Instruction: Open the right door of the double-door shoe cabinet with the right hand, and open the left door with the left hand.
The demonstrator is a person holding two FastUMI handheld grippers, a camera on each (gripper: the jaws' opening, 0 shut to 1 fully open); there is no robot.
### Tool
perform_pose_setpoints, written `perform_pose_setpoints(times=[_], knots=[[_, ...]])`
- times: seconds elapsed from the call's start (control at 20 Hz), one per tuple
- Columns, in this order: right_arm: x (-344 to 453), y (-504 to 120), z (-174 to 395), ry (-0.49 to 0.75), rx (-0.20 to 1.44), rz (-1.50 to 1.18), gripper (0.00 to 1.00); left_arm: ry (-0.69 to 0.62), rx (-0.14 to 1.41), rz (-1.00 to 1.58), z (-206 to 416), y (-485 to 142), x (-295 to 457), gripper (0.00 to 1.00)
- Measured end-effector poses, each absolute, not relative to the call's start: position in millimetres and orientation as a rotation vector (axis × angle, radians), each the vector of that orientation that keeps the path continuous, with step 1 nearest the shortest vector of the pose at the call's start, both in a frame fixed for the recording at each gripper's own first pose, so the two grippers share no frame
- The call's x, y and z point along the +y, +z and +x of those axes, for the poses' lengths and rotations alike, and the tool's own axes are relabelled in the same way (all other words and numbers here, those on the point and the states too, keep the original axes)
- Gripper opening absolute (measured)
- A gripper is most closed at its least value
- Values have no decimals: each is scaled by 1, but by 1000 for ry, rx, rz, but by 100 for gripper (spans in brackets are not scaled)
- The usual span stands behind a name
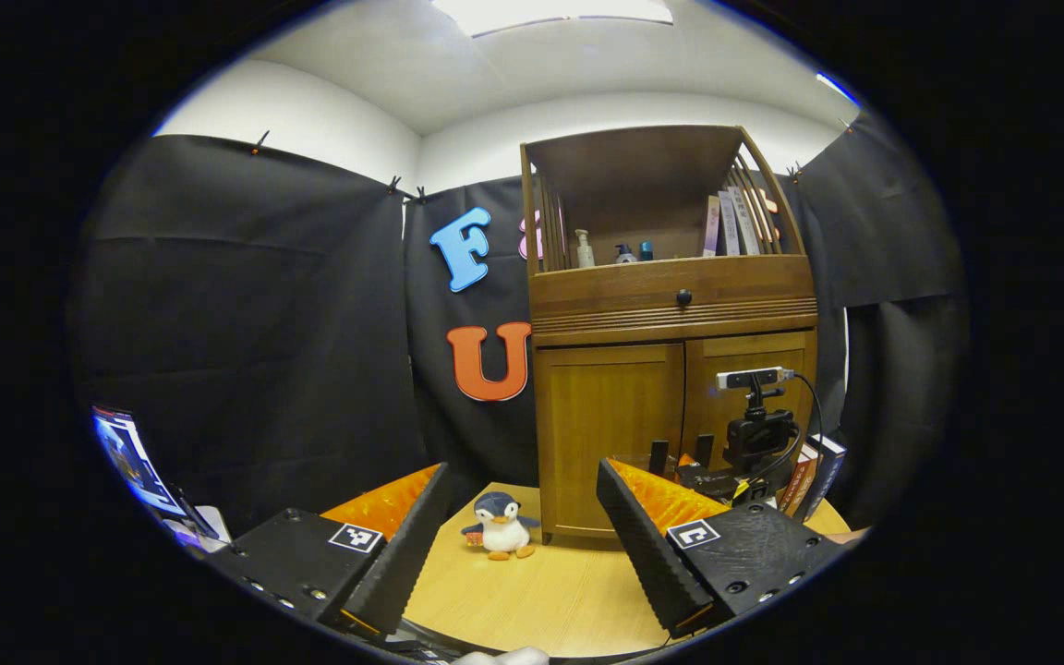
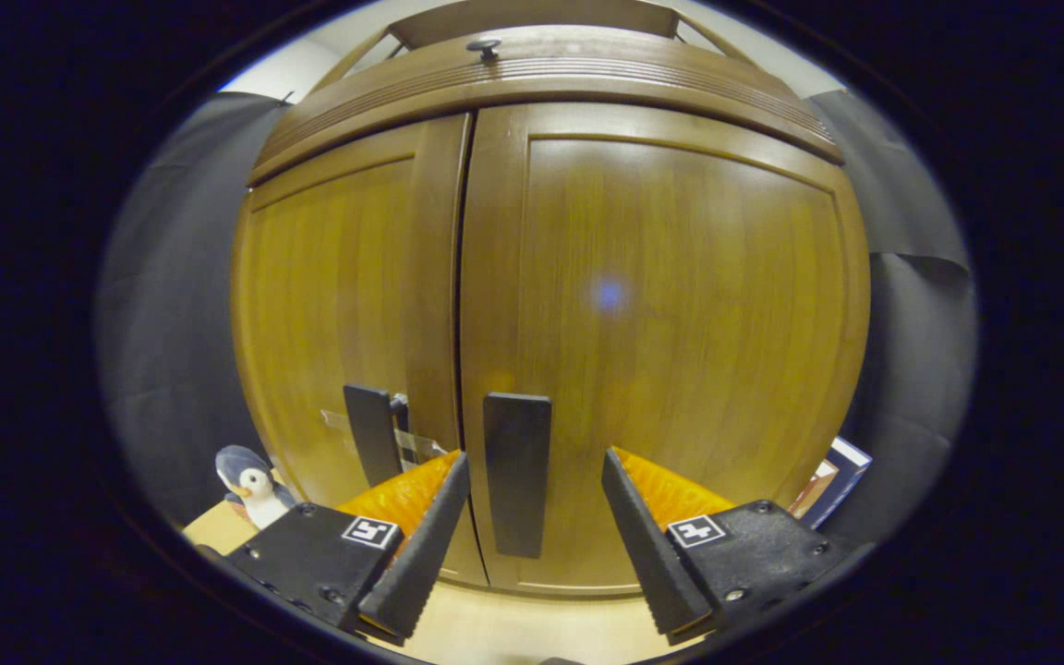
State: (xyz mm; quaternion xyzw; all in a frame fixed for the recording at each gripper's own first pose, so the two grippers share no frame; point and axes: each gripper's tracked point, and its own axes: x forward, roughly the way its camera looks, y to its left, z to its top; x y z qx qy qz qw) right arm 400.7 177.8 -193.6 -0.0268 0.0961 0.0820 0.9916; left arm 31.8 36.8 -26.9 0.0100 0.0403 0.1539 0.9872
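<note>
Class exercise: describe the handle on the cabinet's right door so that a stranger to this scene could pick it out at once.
Start at the wooden shoe cabinet with two closed doors. Low on the right door, beside the centre seam, is a dark flat upright handle. Unlike the left door's handle, it stands between the right gripper's open fingers.

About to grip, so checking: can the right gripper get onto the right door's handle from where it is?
Probably yes. The right gripper is open, and the right door's handle stands in the gap between its fingers with nothing in between. Both doors look closed.
</note>
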Motion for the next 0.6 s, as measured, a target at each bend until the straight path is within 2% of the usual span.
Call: perform_pose_setpoints(times=[0.05,0.3,0.4,0.5,0.6], knots=[[178,-197,404,161,199,-55,86,318,82,17,31,-28,39,96],[180,-203,413,124,213,-66,70,344,84,6,27,-32,49,96],[185,-205,409,136,227,-67,59,352,86,-5,25,-34,51,96],[188,-208,411,126,239,-61,41,356,83,-13,22,-34,54,96],[189,-207,408,129,259,-35,37,365,82,-14,16,-33,57,96]])
